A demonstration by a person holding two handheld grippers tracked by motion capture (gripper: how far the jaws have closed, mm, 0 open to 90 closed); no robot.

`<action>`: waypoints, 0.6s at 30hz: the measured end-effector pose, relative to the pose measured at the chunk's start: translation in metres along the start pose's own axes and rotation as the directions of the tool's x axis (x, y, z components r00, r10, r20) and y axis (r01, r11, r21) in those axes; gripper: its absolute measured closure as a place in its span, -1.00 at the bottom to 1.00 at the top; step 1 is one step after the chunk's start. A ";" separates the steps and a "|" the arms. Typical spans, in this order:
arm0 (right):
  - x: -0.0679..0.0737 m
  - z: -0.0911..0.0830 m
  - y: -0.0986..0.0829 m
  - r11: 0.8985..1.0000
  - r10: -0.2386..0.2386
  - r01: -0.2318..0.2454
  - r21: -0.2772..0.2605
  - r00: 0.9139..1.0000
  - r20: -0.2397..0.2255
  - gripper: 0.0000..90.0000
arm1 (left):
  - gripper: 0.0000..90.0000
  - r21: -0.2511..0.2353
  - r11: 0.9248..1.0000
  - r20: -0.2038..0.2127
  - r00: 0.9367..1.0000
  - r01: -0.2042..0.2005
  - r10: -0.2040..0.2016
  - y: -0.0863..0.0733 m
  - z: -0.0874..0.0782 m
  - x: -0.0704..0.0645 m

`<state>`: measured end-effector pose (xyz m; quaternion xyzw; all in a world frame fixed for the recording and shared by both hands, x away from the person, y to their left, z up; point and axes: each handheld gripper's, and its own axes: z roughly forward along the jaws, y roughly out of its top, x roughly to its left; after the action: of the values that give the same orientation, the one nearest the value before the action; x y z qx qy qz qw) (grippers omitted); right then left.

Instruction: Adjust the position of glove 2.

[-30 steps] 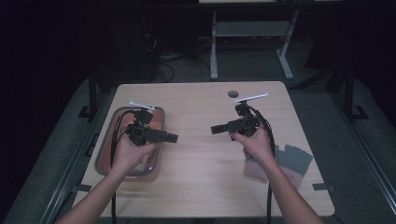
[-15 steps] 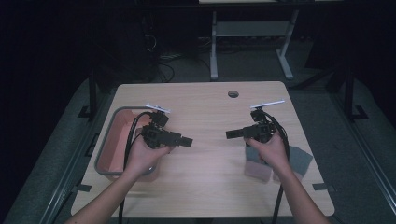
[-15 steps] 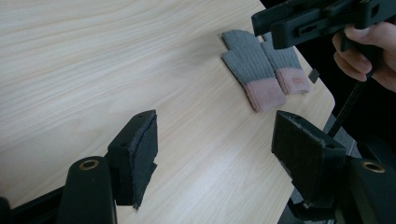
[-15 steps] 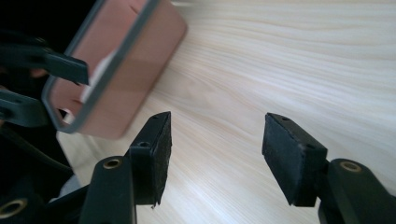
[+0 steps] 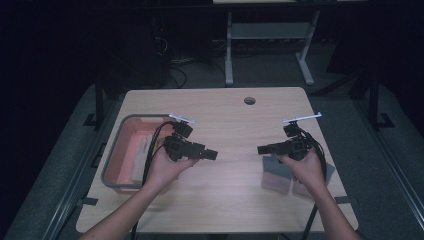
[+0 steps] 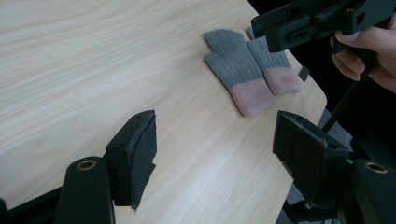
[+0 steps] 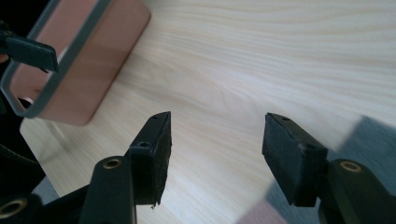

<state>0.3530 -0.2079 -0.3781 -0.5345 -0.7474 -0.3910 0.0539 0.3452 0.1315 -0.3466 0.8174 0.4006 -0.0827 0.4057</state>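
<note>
Two grey knit gloves with pink cuffs (image 5: 276, 173) lie side by side near the table's right edge, partly under the person's right hand; the left gripper view shows the gloves (image 6: 246, 72) flat on the wood. My right gripper (image 5: 261, 149) hovers just left of them, open and empty, pointing left. My left gripper (image 5: 212, 155) is held over the table's middle-left, pointing right, also open and empty. In their own views the left gripper (image 6: 219, 154) and right gripper (image 7: 215, 149) have jaws standing wide apart over bare wood.
A pink tray with a grey rim (image 5: 113, 154) sits at the left edge of the wooden table (image 5: 225, 112); the tray (image 7: 79, 60) holds a pale item. A small round hole (image 5: 249, 100) lies near the far edge. Dark floor and a desk frame lie beyond.
Both hands have shifted right and slightly nearer. The left gripper has left the tray for the table's middle-left; the right one now hovers by the gloves.
</note>
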 end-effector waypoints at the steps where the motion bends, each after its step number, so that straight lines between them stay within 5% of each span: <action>1: -0.002 -0.003 -0.003 1.000 -0.004 0.004 0.001 1.000 0.014 -0.06 | -0.32 -0.001 1.000 0.004 1.000 -0.001 0.001 0.000 0.002 -0.001; 11: -0.023 -0.027 -0.028 1.000 0.013 -0.011 -0.019 0.997 0.078 -0.03 | -0.34 -0.005 1.000 0.022 0.999 -0.027 0.027 0.001 0.024 -0.020; 18: -0.035 -0.042 -0.048 1.000 -0.008 0.010 -0.013 0.985 0.173 0.08 | -0.35 -0.003 0.999 0.038 0.998 -0.047 0.047 0.000 0.040 -0.034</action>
<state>0.3131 -0.2674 -0.3921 -0.5633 -0.7489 -0.3487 -0.0165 0.3300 0.0827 -0.3573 0.8243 0.3737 -0.0883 0.4161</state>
